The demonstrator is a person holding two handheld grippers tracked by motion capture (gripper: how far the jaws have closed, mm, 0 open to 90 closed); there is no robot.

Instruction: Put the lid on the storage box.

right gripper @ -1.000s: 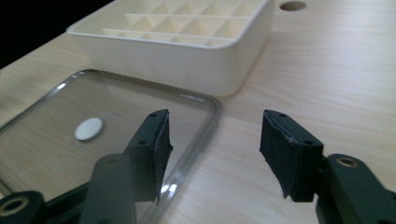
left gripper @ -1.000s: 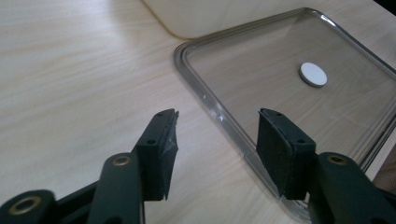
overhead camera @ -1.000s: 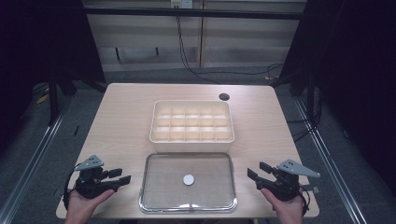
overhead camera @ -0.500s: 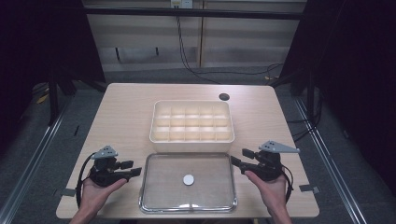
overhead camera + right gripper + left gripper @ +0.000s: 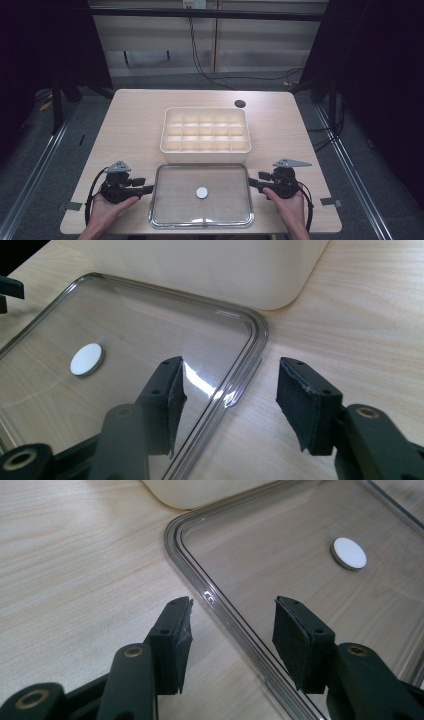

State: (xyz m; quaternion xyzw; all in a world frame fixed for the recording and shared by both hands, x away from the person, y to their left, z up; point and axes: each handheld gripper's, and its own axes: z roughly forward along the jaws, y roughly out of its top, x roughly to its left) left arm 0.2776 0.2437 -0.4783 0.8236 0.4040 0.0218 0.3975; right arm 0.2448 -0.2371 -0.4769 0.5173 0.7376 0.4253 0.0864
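One clear lid [image 5: 220, 180], flat on the bench [image 5: 130, 125] at the near edge. Sits just in front of the cream compartment box [image 5: 205, 156], close to touching its front wall. Carries a small white disc [image 5: 202, 192] at centre.

Left claw [image 5: 232, 605]: spread wide, straddles the lid's left rim, one pad over the wood, the other over the clear panel. Pinches nothing. Right claw [image 5: 231, 365]: likewise spread, straddles the right rim near its far corner. Empty too.

Risks, as judged from here:
- Thin, slick, raised rim; could slip out of the pads if closed on too shallowly.
- Lower pad could catch the bench and shove the lid sideways rather than get under it.
- Uneven closing could skew the lid or push it into the box.
- Lifting one side first could tilt it and let it slide off the near bench edge.
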